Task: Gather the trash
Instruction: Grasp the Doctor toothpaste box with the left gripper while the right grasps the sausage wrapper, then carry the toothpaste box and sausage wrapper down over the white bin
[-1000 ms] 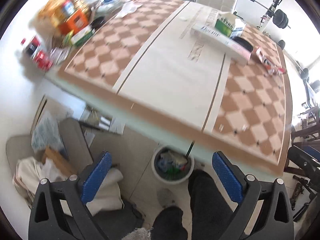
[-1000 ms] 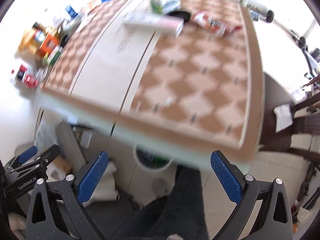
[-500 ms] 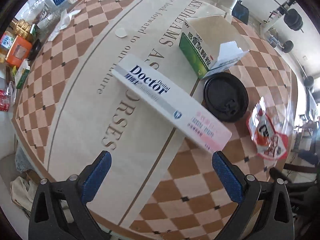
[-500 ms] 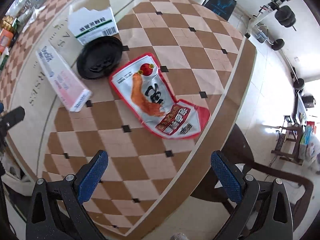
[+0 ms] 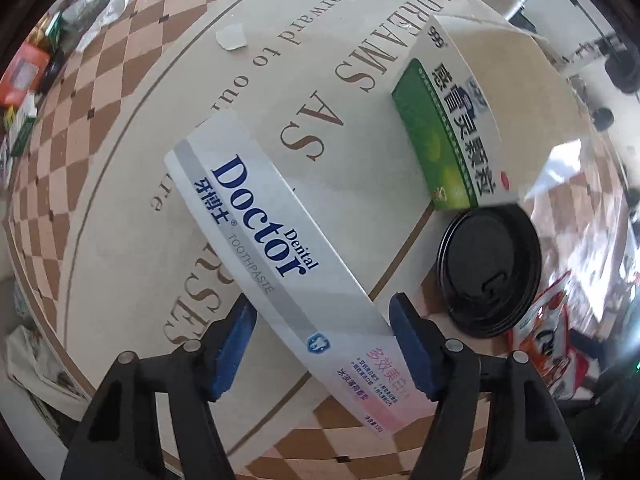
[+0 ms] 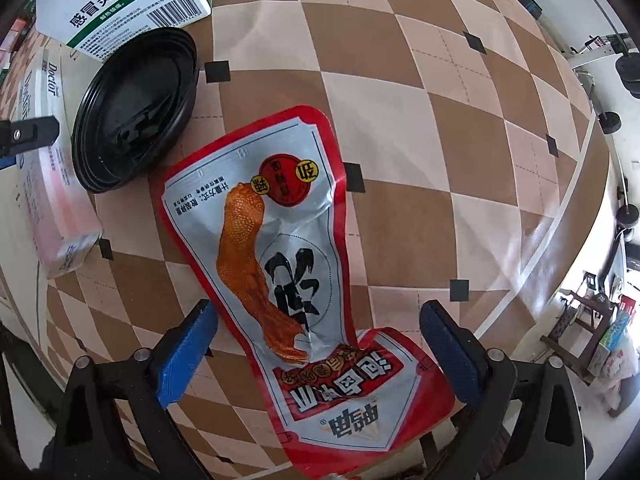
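Left gripper (image 5: pixel 322 336) straddles toothpaste box (image 5: pixel 280 268), jaws just been closing; pads at box edges, contact unclear, seemingly not yet pressing. Half second ago jaws stood wider, box farther off. Box lies flat on table (image 5: pixel 120 208), long axis diagonal, upper left to lower right. Black lid (image 5: pixel 490 268) and green medicine box (image 5: pixel 460 128) beside it. Right gripper (image 6: pixel 318 344) open wide, jaws just narrowing slightly, snack wrapper (image 6: pixel 288 280) between pads, untouched; closer than before. Wrapper flat on checkered table, long axis running from lid toward lower right.
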Motion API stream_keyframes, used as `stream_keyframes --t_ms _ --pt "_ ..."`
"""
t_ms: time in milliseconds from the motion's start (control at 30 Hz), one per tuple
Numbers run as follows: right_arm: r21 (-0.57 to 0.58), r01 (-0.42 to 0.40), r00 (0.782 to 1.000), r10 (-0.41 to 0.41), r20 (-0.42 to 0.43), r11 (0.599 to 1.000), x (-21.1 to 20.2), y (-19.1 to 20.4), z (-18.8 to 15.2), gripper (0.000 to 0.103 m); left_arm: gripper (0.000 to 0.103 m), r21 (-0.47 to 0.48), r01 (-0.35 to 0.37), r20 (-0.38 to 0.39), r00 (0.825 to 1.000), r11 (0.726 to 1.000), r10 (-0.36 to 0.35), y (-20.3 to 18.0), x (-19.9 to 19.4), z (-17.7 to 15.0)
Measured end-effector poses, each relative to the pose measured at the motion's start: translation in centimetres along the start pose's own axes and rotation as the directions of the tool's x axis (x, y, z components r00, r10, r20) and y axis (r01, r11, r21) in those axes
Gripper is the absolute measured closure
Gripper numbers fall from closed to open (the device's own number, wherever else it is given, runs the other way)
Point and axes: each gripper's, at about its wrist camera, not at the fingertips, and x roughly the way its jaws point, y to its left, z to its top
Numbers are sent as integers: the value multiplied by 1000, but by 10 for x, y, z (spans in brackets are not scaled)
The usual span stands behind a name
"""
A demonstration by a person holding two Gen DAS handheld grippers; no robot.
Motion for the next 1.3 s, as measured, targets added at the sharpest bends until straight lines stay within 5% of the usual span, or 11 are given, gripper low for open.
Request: stream_keyframes --t_ms 67,233,367,433,633,800,1300 --pt "28 -5 1000 5 10 1000 -5 -1 0 16 41 103 -54 13 999 993 53 -1 -1 -18" --pt "121 -53 998 47 44 991 -20 4 -7 63 42 184 -89 -35 995 979 97 9 10 -56" --pt "156 -59 997 52 50 986 -21 2 -10 65 42 113 -53 -62 996 992 60 22 23 -63" --pt "166 -58 998 50 48 985 -21 2 -10 65 52 115 -46 -42 998 992 51 22 21 -67" --pt "185 -64 993 44 111 981 -26 20 -39 74 56 166 -69 32 997 984 64 22 0 -80" --pt "214 -112 981 74 177 970 -46 20 -54 92 57 186 -82 83 994 979 68 29 -22 -92" --pt "275 -233 944 149 294 933 -76 42 -119 94 59 218 -85 153 987 972 52 18 -56 -130"
